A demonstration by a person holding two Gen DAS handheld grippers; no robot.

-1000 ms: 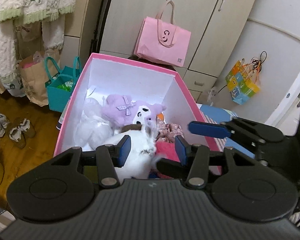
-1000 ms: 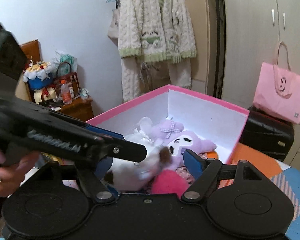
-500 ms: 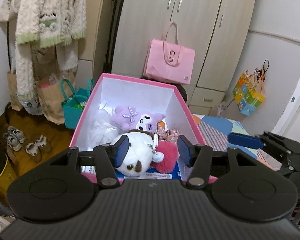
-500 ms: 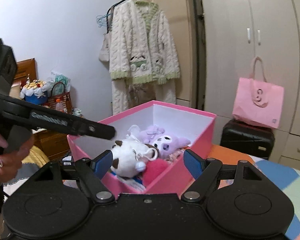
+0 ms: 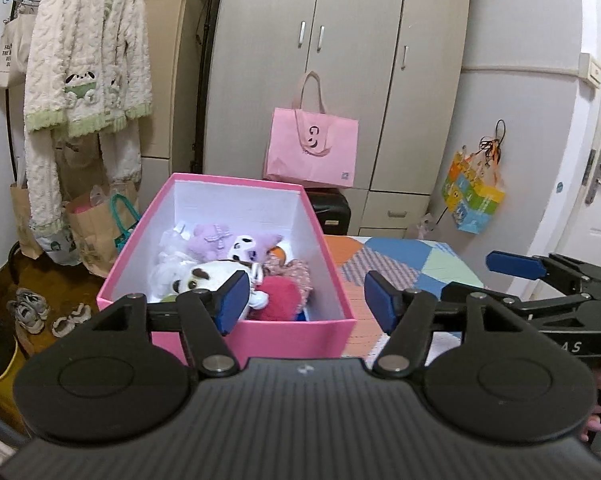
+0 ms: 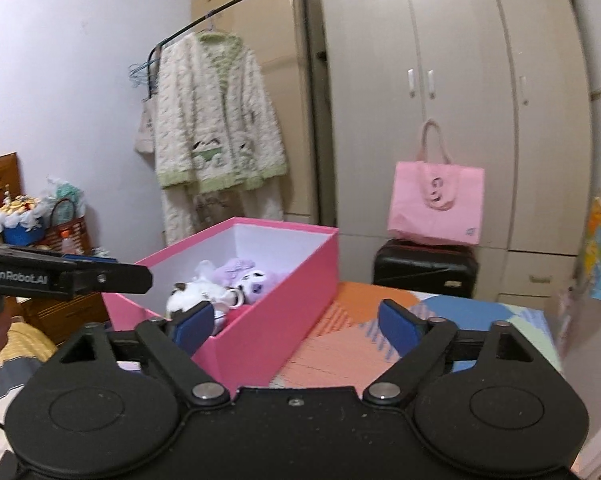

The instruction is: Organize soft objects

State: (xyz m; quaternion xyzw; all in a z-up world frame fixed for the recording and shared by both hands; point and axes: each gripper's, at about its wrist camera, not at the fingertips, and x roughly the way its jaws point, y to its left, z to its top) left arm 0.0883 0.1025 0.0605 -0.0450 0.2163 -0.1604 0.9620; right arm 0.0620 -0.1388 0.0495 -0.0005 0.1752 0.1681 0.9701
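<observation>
Pink box (image 5: 292,334) stood on the patchwork-covered bed (image 5: 416,264), its lid off, at 12 o'clock from the left tool (image 5: 304,304). Inside lay a white plush dog (image 5: 204,274) against the near end, a red pompom (image 5: 280,294) just beside it, and a purple plush (image 5: 252,246) toward the far wall. Left tool: fingers spread wide, holding nothing. Right tool (image 6: 296,324): likewise spread wide and empty, the box at its 11 o'clock. A pink tote bag (image 6: 436,208) rested on a black suitcase (image 6: 424,268) behind.
</observation>
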